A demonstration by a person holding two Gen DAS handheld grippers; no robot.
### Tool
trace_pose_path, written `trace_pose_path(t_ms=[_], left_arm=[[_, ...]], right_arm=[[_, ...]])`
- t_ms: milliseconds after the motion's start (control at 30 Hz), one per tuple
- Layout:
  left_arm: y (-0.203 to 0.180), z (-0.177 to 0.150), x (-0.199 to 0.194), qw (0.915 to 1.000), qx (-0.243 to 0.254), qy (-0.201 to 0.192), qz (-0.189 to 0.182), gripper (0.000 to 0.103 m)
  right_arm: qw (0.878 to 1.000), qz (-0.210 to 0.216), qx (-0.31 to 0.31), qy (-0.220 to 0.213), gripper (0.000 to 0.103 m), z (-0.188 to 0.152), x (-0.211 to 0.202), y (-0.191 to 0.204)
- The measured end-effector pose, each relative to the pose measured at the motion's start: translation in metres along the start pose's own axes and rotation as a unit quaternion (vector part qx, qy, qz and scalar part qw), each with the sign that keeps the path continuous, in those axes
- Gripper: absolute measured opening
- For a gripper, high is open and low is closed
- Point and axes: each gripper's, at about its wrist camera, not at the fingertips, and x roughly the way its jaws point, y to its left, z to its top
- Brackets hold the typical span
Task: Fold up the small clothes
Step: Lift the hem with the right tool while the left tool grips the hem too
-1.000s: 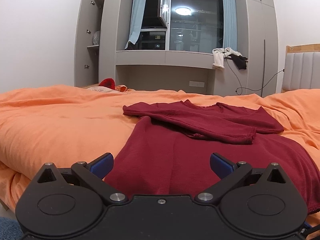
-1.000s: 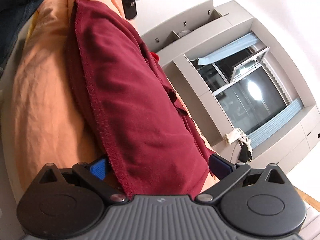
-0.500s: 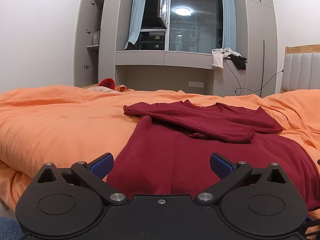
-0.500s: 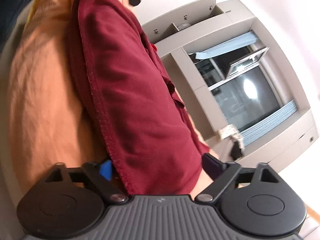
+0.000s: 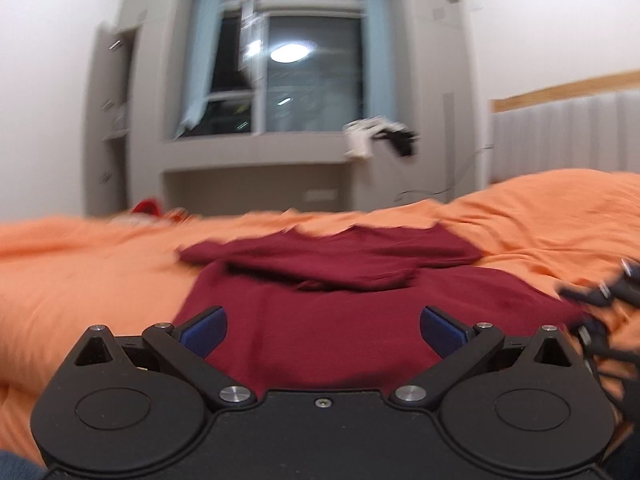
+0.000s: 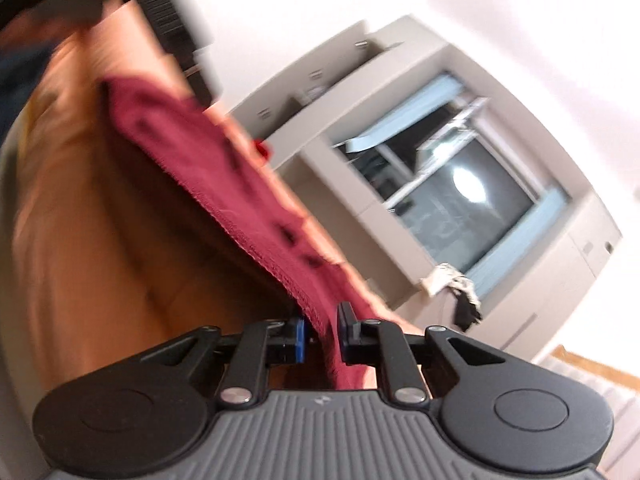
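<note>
A dark red shirt (image 5: 328, 312) lies flat on the orange bed cover (image 5: 88, 280), its sleeves folded across its upper part. My left gripper (image 5: 322, 328) is open, its blue pads on either side of the shirt's near hem, just above the cloth. My right gripper (image 6: 322, 334) is shut on the shirt's stitched hem (image 6: 224, 208) and lifts that corner off the cover. The right gripper also shows at the right edge of the left wrist view (image 5: 600, 300), blurred.
Grey cabinets and a window (image 5: 296, 80) stand beyond the bed. White and black clothes (image 5: 380, 136) hang on the ledge. A padded headboard (image 5: 568, 132) is at the right. Something red (image 5: 146, 206) lies at the bed's far left edge.
My right gripper has closed on the shirt's hem and raised it. My left gripper has moved forward over the near hem and stays open. Both views are blurred by motion.
</note>
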Motion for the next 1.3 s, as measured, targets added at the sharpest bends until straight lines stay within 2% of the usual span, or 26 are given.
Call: trace_pose_path(t_ms=[133, 200, 267, 333, 467, 567, 700, 733, 767, 800, 867, 933, 1000, 1167, 1233, 1300], left_arm=[[-0.029, -0.007, -0.001, 0.9966, 0.076, -0.011, -0.028, 0.103], [-0.046, -0.013, 0.005, 0.9926, 0.121, -0.010, -0.009, 0.103], [-0.059, -0.017, 0.017, 0.9867, 0.159, -0.002, 0.032, 0.102], [-0.062, -0.018, 0.029, 0.9843, 0.169, 0.015, 0.047, 0.102], [-0.065, -0.018, 0.036, 0.9848, 0.169, 0.022, 0.035, 0.102], [-0.075, -0.022, 0.039, 0.9794, 0.200, 0.019, 0.020, 0.102], [-0.087, -0.028, 0.053, 0.9713, 0.234, 0.030, 0.031, 0.102], [-0.088, -0.029, 0.058, 0.9702, 0.236, 0.035, 0.040, 0.102], [-0.088, -0.029, 0.061, 0.9702, 0.235, 0.038, 0.046, 0.098], [-0.086, -0.028, 0.064, 0.9714, 0.228, 0.043, 0.050, 0.089], [-0.079, -0.025, 0.065, 0.9763, 0.204, 0.048, 0.053, 0.081], [-0.072, -0.021, 0.062, 0.9807, 0.181, 0.043, 0.060, 0.079], [-0.068, -0.020, 0.057, 0.9816, 0.174, 0.031, 0.072, 0.075], [-0.064, -0.020, 0.041, 0.9781, 0.179, -0.001, 0.107, 0.074], [-0.063, -0.019, 0.034, 0.9767, 0.176, -0.016, 0.122, 0.071], [-0.060, -0.017, 0.031, 0.9767, 0.169, -0.021, 0.130, 0.055]], right_arm=[[0.998, -0.012, 0.056, -0.015, 0.016, 0.002, -0.004, -0.018], [0.997, -0.012, 0.071, -0.022, 0.016, 0.004, -0.005, -0.022], [0.997, -0.012, 0.077, -0.026, 0.014, 0.004, -0.008, -0.025], [0.997, -0.012, 0.077, -0.028, 0.012, 0.004, -0.008, -0.030], [0.996, -0.012, 0.087, -0.030, 0.012, 0.003, -0.015, -0.035], [0.995, -0.013, 0.092, -0.031, 0.011, 0.006, -0.018, -0.033], [0.995, -0.012, 0.091, -0.033, 0.011, 0.003, -0.027, -0.032], [0.995, -0.012, 0.091, -0.033, 0.011, 0.003, -0.028, -0.033], [0.995, -0.013, 0.089, -0.033, 0.011, 0.003, -0.029, -0.034], [0.996, -0.013, 0.086, -0.032, 0.011, 0.002, -0.030, -0.033], [0.996, -0.013, 0.082, -0.032, 0.011, 0.002, -0.032, -0.030], [0.996, -0.013, 0.078, -0.031, 0.011, 0.001, -0.034, -0.030], [0.996, -0.014, 0.077, -0.032, 0.011, 0.000, -0.036, -0.031], [0.996, -0.014, 0.076, -0.032, 0.011, 0.001, -0.036, -0.032], [0.997, -0.013, 0.074, -0.031, 0.011, 0.003, -0.034, -0.030], [0.997, -0.010, 0.071, -0.027, 0.011, 0.003, -0.034, -0.029]])
